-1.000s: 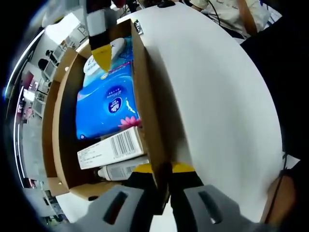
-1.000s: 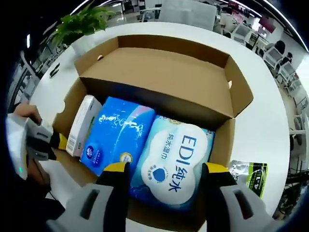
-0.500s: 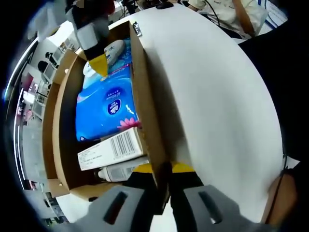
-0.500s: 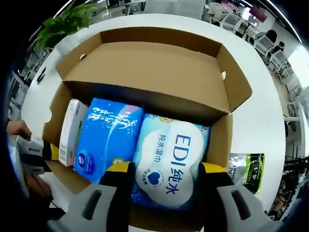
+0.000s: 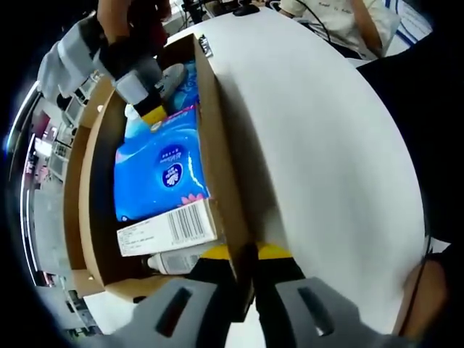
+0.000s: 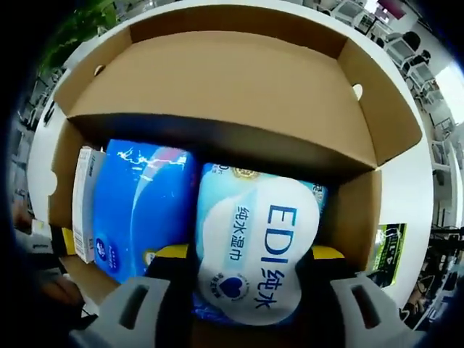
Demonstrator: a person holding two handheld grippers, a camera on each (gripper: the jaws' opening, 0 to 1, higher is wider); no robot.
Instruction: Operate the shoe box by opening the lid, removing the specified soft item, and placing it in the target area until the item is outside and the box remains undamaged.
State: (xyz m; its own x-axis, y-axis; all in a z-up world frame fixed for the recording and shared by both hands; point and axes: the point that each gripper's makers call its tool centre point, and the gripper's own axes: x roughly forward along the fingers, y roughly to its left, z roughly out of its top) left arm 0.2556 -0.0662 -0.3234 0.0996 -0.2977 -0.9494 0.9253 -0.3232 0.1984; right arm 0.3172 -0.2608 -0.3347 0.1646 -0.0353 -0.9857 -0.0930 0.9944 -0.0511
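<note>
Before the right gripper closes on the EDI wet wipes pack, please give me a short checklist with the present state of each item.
1. Lid of the shoe box open: ok.
2. Right gripper open, one jaw on each side of the EDI wipes pack: ok.
3. Left gripper clamped on the box wall: ok.
4. Blue tissue pack outside the jaws: cannot tell, it lies very close.
5. Box undamaged: ok, no tear visible.
</note>
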